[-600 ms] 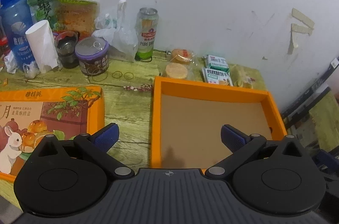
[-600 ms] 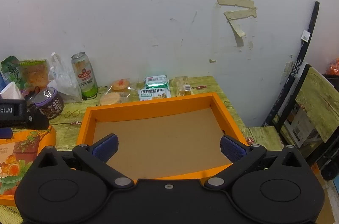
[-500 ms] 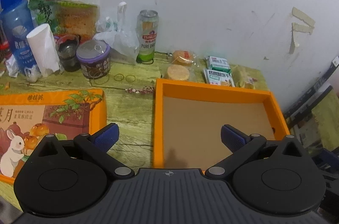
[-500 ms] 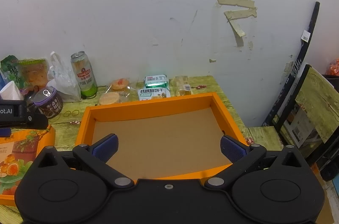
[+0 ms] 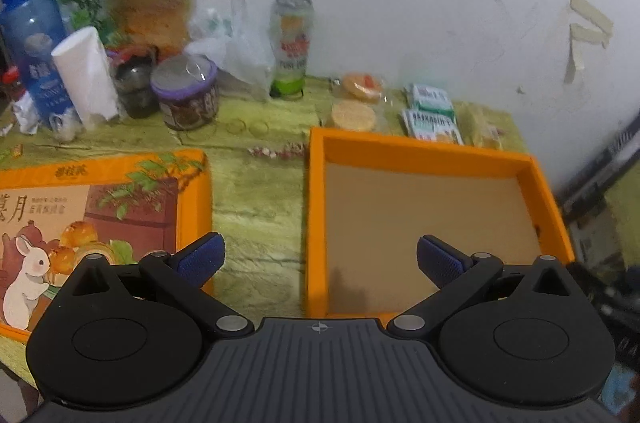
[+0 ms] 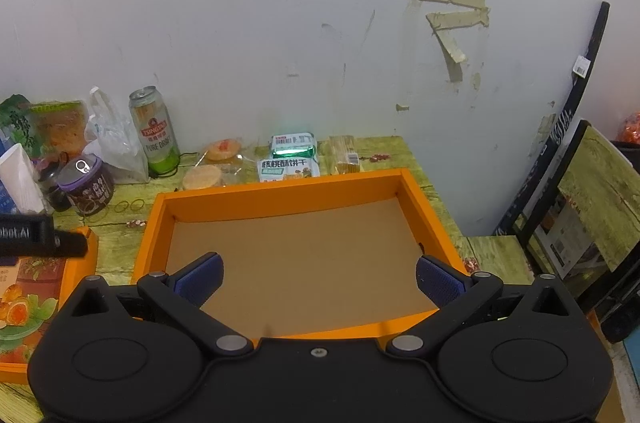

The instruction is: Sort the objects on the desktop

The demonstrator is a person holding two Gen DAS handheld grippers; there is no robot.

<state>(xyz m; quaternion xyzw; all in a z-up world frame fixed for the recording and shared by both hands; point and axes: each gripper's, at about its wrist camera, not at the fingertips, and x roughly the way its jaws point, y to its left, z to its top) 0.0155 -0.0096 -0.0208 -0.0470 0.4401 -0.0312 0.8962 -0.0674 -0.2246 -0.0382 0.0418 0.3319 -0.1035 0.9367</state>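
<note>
Both claws hang spread wide, holding nothing: the left gripper (image 5: 320,257) and right gripper (image 6: 319,278) over a green wood-grain table (image 5: 256,195) against a scuffed white wall (image 6: 280,23) (old tape peeling). The orange box tray (image 6: 280,191) sits at twelve o'clock, snack packets (image 6: 289,167) lined just behind it, a beer can (image 6: 154,131) at ten.

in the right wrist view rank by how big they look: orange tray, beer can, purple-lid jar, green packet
1. orange tray, by far
2. beer can
3. purple-lid jar, close to the can, and nearer the camera, so unsure
4. green packet
</note>
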